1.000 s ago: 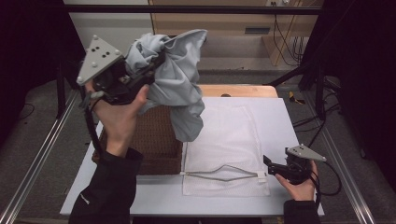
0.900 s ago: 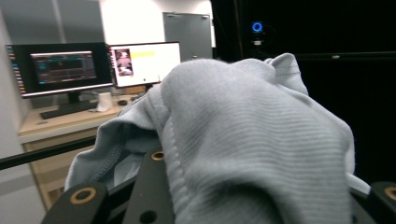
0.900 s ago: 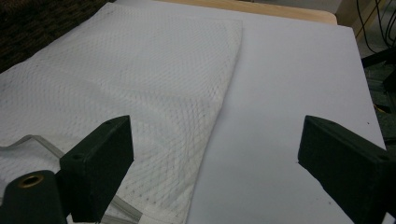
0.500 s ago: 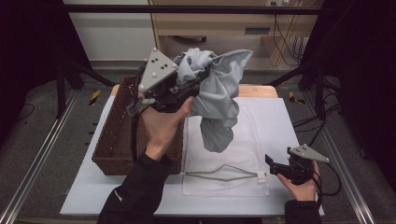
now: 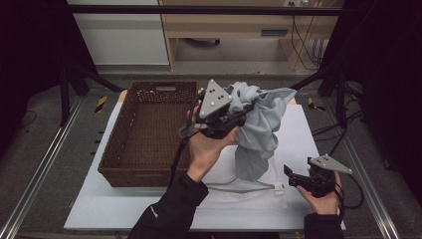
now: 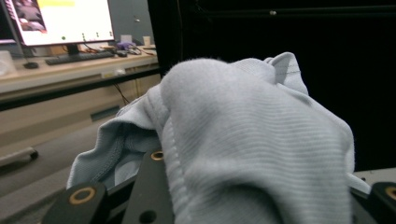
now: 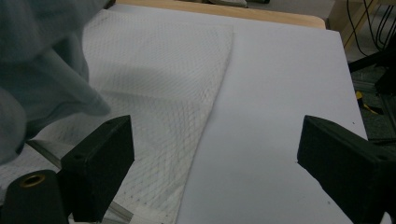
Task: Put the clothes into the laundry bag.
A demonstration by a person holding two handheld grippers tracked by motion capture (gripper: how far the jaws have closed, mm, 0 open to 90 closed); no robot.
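Note:
My left gripper is shut on a bunched light blue-grey garment, held in the air over the middle of the table. The cloth hangs down to a white mesh bag lying flat on the white table. In the left gripper view the garment drapes over the jaws and hides them. My right gripper is open at the bag's near right corner, just off the zipper end. In the right gripper view its jaws stand wide apart over the mesh bag's edge, and the garment hangs at the left.
A brown wicker basket stands on the left half of the table, with nothing in it. Bare white tabletop lies right of the bag. Metal frame rails run along both table sides.
My left gripper has carried the garment rightward and down, from above the basket to over the mesh bag. The right gripper has hardly moved.

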